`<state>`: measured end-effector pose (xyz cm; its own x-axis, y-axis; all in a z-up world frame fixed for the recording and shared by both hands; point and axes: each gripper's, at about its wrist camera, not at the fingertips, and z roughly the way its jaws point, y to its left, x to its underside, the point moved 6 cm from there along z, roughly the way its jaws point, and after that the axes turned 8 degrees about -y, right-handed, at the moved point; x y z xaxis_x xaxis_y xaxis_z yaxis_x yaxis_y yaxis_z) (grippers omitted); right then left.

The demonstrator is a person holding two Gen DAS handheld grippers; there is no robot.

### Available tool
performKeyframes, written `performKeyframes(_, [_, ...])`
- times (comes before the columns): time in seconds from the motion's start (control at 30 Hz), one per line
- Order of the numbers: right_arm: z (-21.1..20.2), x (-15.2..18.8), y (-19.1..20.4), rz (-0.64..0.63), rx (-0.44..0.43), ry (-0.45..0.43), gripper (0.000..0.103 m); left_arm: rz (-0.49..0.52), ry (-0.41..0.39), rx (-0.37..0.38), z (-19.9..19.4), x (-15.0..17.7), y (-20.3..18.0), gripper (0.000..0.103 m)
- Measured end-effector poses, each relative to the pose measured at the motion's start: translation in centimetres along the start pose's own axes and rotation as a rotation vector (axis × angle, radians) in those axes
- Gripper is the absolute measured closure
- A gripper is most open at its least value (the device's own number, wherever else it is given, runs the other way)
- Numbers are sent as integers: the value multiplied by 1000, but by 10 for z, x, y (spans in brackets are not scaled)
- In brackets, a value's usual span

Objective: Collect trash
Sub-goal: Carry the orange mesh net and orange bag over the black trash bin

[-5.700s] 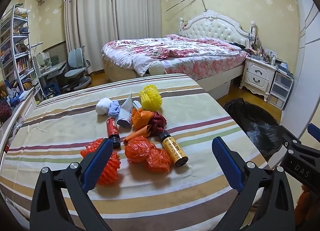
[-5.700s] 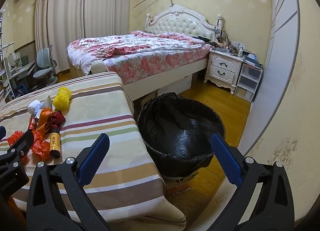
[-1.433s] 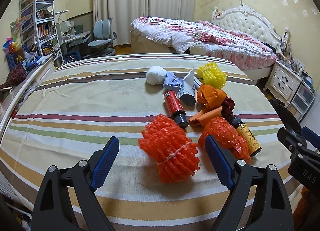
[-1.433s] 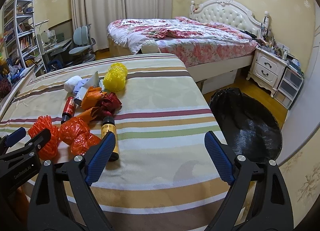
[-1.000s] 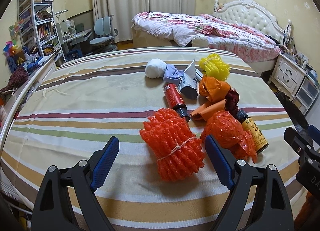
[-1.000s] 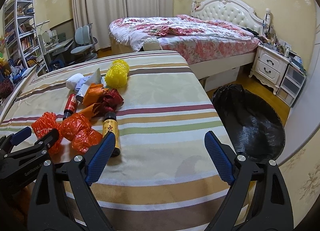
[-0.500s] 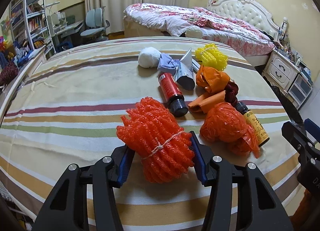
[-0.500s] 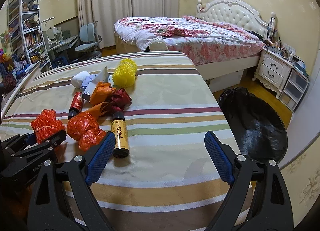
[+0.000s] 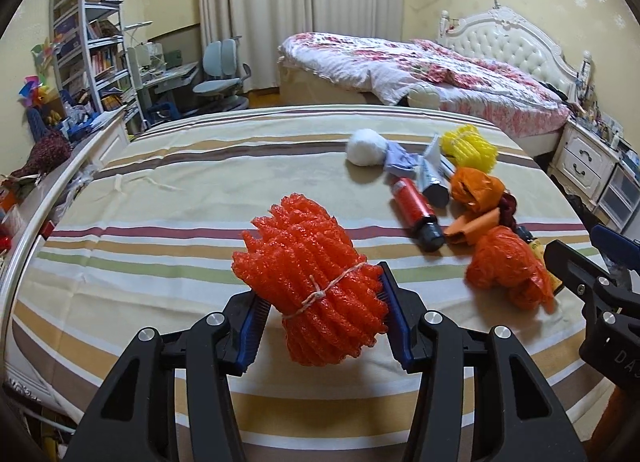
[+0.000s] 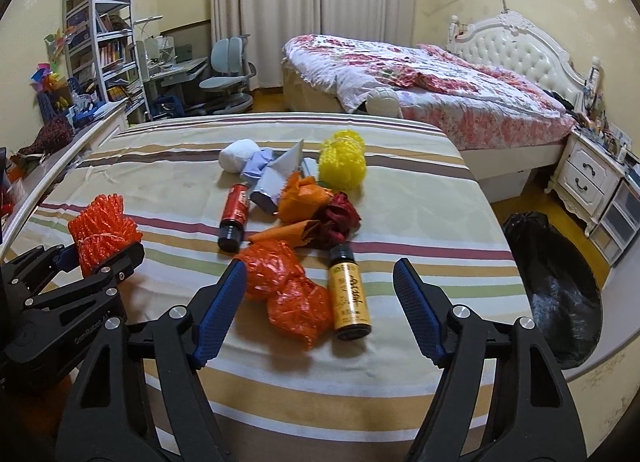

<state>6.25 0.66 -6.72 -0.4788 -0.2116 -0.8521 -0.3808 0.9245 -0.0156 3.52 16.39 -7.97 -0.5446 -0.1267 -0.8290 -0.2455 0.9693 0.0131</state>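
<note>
Left gripper (image 9: 322, 326) clamped on orange foam-net bundle (image 9: 310, 286), pads pressing both flanks near the string tie, bundle apparently just off the striped cloth (image 9: 160, 221). Right gripper (image 10: 316, 310) open, jaws just been closing, nothing pinched; orange plastic wad (image 10: 286, 290) and yellow-label bottle (image 10: 348, 294) between the blue pads, no contact seen.

Step in hand, as judged: secure one item per gripper, then carry to black trash bag (image 10: 556, 286), on the floor right of the cloth.

Advice for right grip: pick one target only. Wad is soft and crinkly, so centre on its bulk and close until it compresses. Bottle likely to roll; if caught half in, may squirt out. Shift slightly left of the bottle first.

Left bundle: springy foam, keep squeeze firm, lift clear before swinging over the pile.

Farther from the bottle: dark red crumple (image 10: 340, 221), orange paper (image 10: 300, 197), red bottle (image 10: 236, 213), grey tube (image 10: 276, 177), yellow foam net (image 10: 344, 161), white ball (image 10: 236, 155) — all on the cloth, not yet collected.
</note>
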Motion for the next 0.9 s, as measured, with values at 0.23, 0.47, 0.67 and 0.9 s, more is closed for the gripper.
performKeyframes(0.23, [22, 5, 31, -60, -57, 58, 48, -6, -20, -35, -3, 1, 18, 52])
performKeyframes(0.47, [31, 7, 41, -97, -50, 72, 66, -23, -22, -22, -4, 3, 20, 52])
performKeyframes(0.67, [16, -2, 33, -53, -56, 29, 68, -19, -42, -4, -8, -2, 13, 52])
performKeyframes(0.9, [-6, -22, 4, 15, -32, -42, 68, 7, -79, 45, -15, -15, -12, 53])
